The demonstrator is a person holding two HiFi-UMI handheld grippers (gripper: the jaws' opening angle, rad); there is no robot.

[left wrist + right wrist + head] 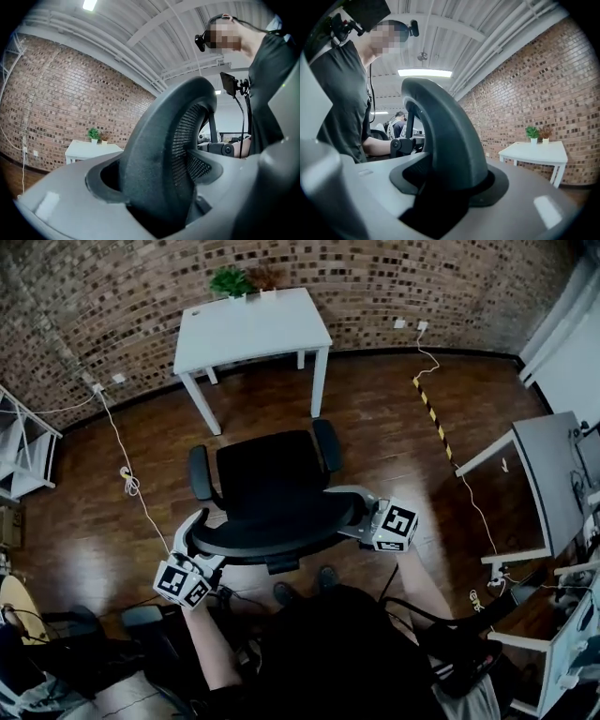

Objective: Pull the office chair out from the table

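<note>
The black office chair stands on the wooden floor in the head view, well apart from the white table by the brick wall. Its curved backrest rim faces me. My left gripper clasps the rim's left end and my right gripper its right end. In the left gripper view the mesh backrest fills the gap between the grey jaws of the left gripper. The right gripper view shows the rim seated between the dark pads of the right gripper.
Two small potted plants sit on the white table. A cable under yellow-black tape crosses the floor at right, near a grey desk. A white shelf stands at left, another cable beside it. My shoes are just behind the chair.
</note>
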